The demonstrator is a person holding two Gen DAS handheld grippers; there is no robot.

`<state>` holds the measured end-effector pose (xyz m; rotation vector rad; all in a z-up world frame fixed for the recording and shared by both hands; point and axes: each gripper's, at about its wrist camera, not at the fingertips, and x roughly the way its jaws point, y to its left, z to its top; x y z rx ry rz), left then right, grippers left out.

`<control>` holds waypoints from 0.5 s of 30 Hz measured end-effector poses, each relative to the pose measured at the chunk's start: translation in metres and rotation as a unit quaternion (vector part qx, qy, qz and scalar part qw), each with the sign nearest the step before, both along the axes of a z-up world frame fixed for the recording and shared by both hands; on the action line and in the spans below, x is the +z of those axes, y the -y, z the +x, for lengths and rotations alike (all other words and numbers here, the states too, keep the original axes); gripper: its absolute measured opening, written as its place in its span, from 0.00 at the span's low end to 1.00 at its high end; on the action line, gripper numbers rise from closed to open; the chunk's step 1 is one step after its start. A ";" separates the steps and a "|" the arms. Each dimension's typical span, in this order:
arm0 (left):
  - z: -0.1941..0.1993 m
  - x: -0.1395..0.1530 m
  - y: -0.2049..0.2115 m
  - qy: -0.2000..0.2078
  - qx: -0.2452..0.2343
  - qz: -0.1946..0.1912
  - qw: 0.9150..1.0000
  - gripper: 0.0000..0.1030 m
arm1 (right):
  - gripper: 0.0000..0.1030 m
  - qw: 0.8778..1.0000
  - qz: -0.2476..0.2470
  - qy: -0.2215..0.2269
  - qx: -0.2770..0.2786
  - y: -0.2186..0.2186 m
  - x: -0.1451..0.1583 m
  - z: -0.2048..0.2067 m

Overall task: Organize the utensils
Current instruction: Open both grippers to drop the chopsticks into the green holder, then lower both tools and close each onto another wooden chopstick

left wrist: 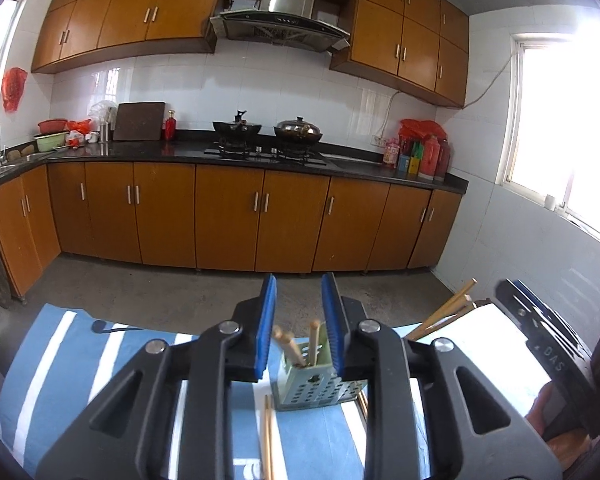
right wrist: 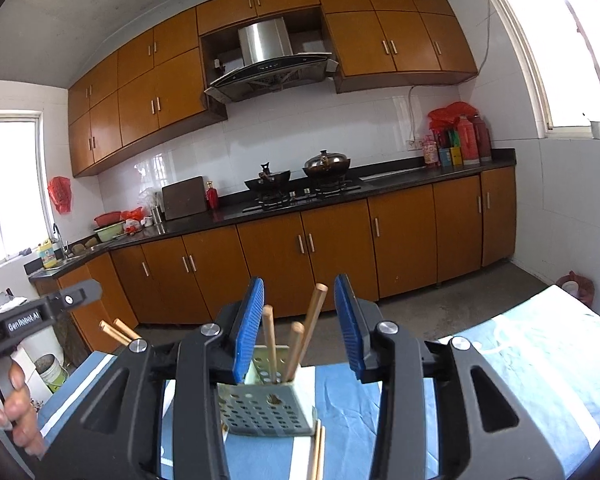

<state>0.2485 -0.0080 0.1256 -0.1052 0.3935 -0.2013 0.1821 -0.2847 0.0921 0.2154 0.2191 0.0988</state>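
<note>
Utensil holder (right wrist: 266,410): a small square, pale grey-green plastic caddy, its walls pierced with rows of round holes, stood upright on a blue cloth with white stripes (right wrist: 520,364), at the near edge of the table and facing the kitchen counter (left wrist: 220,152) on the far side of the room. Chopsticks in the holder (right wrist: 311,330): three plain light-wood sticks, round in section, stood on end and leaned at different angles, their tips well above the rim. Loose chopsticks (left wrist: 268,436): a pair of the same wood lay flat on the cloth just near of the holder, running toward the camera; another stick showed beside the holder's right corner. Left gripper (left wrist: 299,328): blue ribbed pads set moderately apart, nothing between them, hung above and just near of the holder, which showed in the gap. Right gripper (right wrist: 299,330): blue pads spread wide, gripping nothing, likewise framed the holder and its sticks without touching them. In the left wrist view the right gripper appeared at far right, with further chopstick ends (left wrist: 452,304) beside it.
</note>
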 end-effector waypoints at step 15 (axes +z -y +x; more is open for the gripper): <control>-0.059 -0.130 -0.059 -0.145 0.034 0.038 0.988 0.30 | 0.24 0.952 0.001 -0.298 0.074 -0.010 -0.163 -0.004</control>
